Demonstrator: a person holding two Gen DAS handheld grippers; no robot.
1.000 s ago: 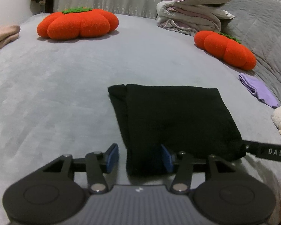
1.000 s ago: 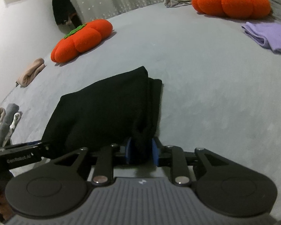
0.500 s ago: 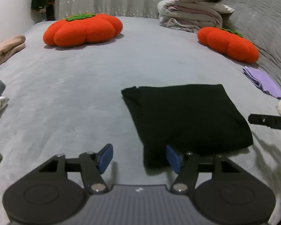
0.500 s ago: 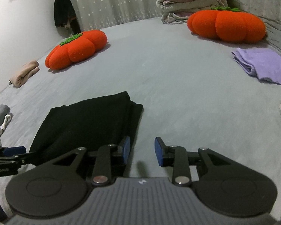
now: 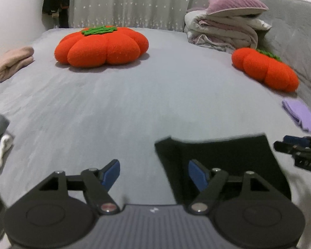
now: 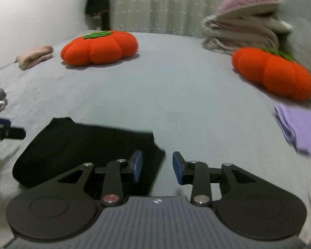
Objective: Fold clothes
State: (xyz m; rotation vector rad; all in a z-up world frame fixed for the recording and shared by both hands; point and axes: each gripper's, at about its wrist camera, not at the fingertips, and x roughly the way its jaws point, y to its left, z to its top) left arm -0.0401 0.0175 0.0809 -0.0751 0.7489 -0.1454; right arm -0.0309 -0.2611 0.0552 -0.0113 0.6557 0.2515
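2 orange pumpkin cushions (image 5: 101,45) (image 5: 265,70) and stacked bedding (image 5: 228,29) rest on the grey bed (image 5: 134,103).

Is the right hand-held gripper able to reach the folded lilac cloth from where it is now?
Probably yes: the right hand-held gripper is open, and only bare grey bedsheet separates it from the folded lilac cloth.

Bedroom, grey bed (image 5: 155,95), pumpkin cushions (image 5: 101,45) (plush), curtain (image 5: 130,2)
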